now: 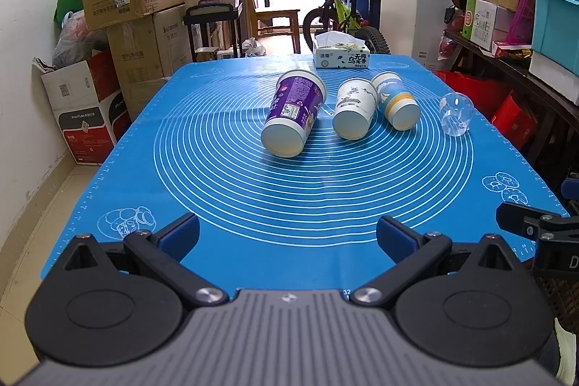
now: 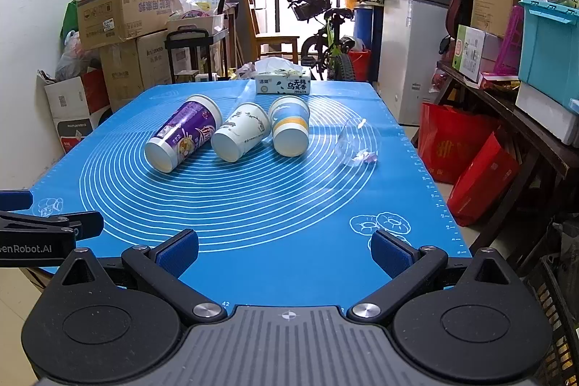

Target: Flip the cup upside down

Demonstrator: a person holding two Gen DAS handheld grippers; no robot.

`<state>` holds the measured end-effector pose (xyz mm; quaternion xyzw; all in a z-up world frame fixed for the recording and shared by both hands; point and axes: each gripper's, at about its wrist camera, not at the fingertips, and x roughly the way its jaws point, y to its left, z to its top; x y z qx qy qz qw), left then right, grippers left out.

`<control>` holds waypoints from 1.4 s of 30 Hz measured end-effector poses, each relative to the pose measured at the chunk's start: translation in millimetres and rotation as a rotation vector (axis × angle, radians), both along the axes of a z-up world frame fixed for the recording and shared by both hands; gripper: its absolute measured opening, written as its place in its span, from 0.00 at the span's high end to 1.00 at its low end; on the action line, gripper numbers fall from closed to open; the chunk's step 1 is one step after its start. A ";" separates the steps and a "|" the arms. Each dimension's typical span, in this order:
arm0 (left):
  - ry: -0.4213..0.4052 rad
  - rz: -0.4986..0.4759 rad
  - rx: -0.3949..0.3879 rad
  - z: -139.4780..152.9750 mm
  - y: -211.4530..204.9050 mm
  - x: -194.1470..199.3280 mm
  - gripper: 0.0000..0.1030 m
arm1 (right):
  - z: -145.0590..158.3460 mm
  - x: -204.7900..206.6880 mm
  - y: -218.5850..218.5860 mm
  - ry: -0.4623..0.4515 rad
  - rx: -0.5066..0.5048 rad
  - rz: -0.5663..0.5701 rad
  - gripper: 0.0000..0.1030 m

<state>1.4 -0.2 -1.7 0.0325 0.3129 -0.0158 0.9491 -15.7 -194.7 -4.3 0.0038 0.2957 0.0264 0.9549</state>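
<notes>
Hand-held gripper [image 2: 285, 252] branding: right view only

Four cups lie on their sides: purple cup [image 1: 293, 113], white cup [image 1: 354, 113], blue-banded cup [image 1: 395, 100], clear cup [image 1: 456, 114].

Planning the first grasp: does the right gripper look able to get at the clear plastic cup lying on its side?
Probably yes. The right gripper is open, only bare blue mat lies before the clear cup, which lies apart from the striped cup.
</notes>
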 end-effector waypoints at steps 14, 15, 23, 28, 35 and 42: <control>0.006 0.002 0.005 -3.7 0.9 1.0 0.01 | -0.5 0.8 -0.3 0.003 0.000 -0.001 0.00; 0.007 0.002 0.005 -3.6 0.8 1.0 0.01 | 0.1 0.8 0.0 0.003 -0.001 -0.001 0.00; 0.004 0.003 0.007 -3.5 1.9 1.9 0.01 | 0.9 1.5 0.7 -0.002 -0.003 0.002 0.00; -0.005 -0.001 0.012 -2.3 3.9 3.1 0.01 | 5.9 0.9 0.9 -0.011 -0.006 0.005 0.00; -0.016 -0.017 0.032 0.1 -0.8 12.6 0.01 | 9.6 5.2 -0.8 -0.022 0.010 0.004 0.00; -0.053 -0.018 0.032 1.5 2.0 34.6 0.01 | 11.7 21.2 1.1 -0.030 0.015 0.006 0.00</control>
